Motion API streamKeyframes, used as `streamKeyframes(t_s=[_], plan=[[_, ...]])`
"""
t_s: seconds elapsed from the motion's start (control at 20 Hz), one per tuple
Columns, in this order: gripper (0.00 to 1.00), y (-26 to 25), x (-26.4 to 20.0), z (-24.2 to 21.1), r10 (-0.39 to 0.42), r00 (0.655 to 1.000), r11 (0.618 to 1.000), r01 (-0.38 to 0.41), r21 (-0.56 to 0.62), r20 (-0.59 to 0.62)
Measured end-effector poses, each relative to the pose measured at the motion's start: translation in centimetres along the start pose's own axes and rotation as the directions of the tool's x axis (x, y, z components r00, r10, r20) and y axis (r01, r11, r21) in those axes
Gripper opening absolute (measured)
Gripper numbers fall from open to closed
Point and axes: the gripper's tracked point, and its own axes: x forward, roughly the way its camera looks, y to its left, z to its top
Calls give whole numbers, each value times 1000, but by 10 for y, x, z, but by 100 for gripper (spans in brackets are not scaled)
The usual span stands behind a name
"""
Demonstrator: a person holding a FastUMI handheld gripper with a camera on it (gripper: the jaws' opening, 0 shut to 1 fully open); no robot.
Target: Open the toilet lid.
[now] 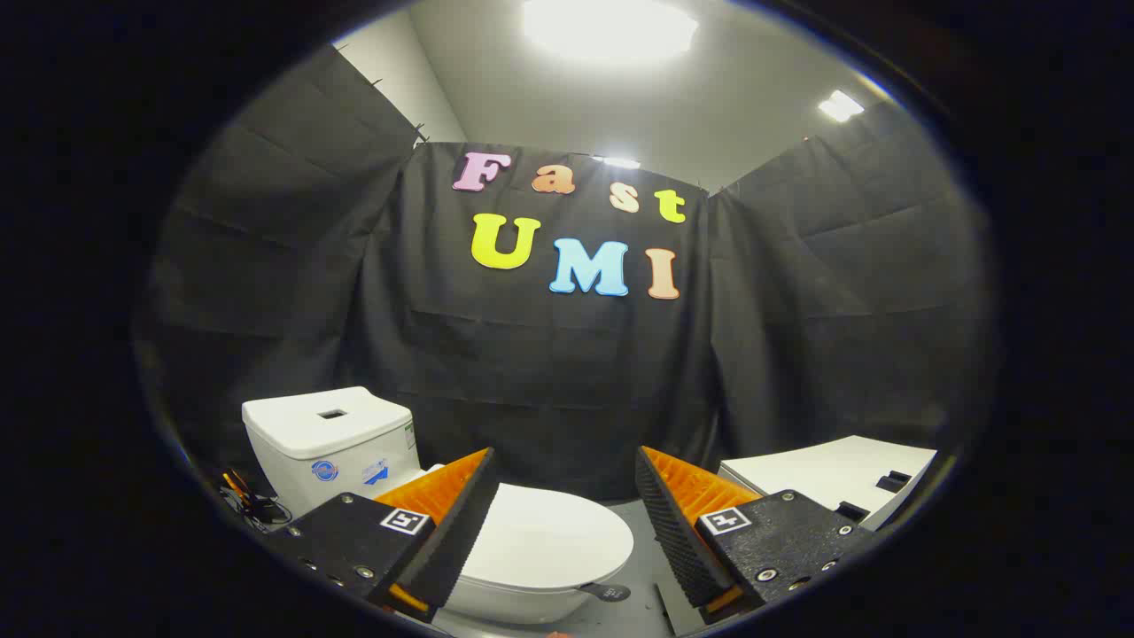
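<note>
Black cloth [567,372] hangs in creased panels all round the booth, under a white ceiling [709,106] with one large bright lamp [609,27] and a smaller one [840,106] off to its right. Low at far left, a small tangle of dark and orange cables [252,505] lies on the floor beside the toilet. White cistern [332,447] stands just right of the cables, squarish, with a small dark rectangular opening in its flat top and stickers on its front face. Toilet lid [549,536] is down, closed flat over the bowl, a smooth white oval; it sits just ahead of the fingers, partly hidden behind the left one. A small dark tab [607,591] juts from the bowl's front right rim. Gripper [564,465] is held above and short of the bowl, jaws spread wide apart with nothing between them, touching nothing. Grey floor [645,567] shows between the bowl and the right finger. Beyond the right finger, a white flat-topped unit [828,474] stands against the cloth, with dark slots along its right part.
</note>
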Motion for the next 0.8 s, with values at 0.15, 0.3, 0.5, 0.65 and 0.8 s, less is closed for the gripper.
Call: streamKeyframes(t_s=[0.15,0.3,0.5,0.65,0.8], plan=[[95,-2,0,-2,-2,1000,1000,2,10,-2],[95,-1,-1,-2,-1,1000,1000,1,11,-2],[95,-1,-1,-3,-1,1000,1000,1,13,-6],[95,-4,-1,-2,-7,1000,1000,7,21,-2],[95,-10,-1,-5,-16,1000,999,17,41,-7]])
